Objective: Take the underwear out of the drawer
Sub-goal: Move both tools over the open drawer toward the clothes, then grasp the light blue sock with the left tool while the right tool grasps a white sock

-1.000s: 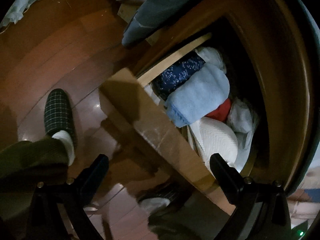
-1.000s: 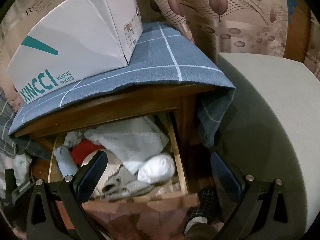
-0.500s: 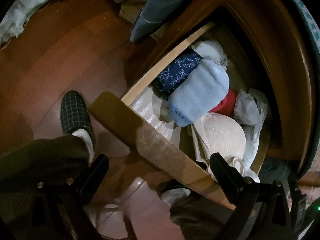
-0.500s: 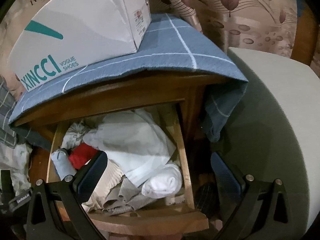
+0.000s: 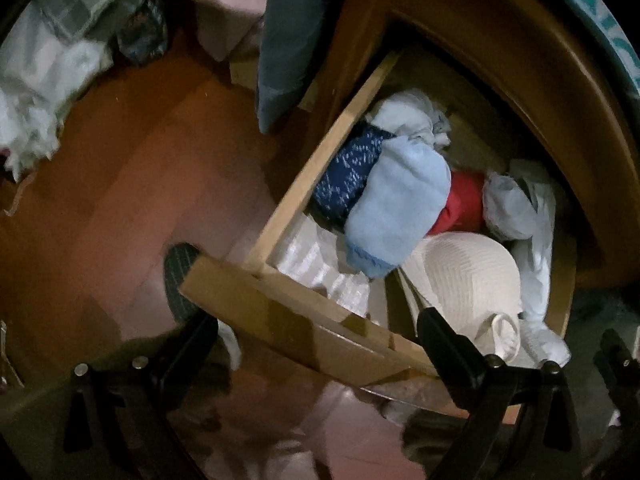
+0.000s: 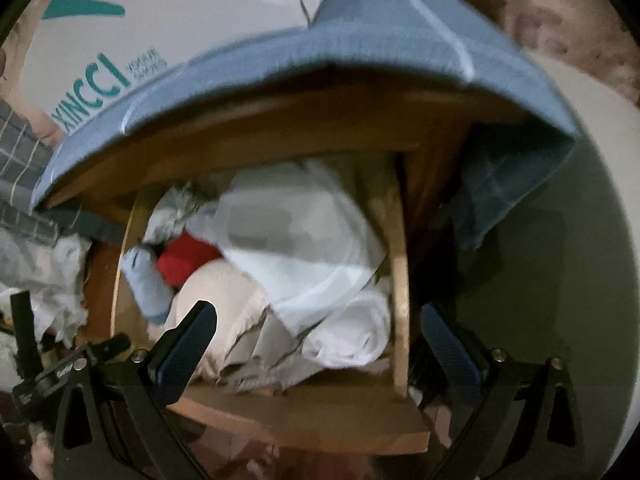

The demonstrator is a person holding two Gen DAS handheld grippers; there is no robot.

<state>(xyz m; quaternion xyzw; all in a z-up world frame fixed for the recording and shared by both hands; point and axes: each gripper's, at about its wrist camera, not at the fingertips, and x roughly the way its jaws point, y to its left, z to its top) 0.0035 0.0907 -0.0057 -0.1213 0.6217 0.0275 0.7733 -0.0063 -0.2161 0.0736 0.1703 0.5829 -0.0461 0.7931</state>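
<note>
Right tool [image 6: 318, 334] spread wide, nothing pinched, its jaws just narrowing slightly. Below it in the drawer [image 6: 304, 420], the rolled white underwear [image 6: 352, 336] looks soft, light; pinch its bulging fold.

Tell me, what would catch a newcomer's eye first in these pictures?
Probably the pulled-out wooden drawer, stuffed with crumpled clothes: a bright red garment stands out at its left among white and pale blue fabric. Above it, a white shoebox with teal lettering sits on a blue checked cloth covering the cabinet top.
</note>
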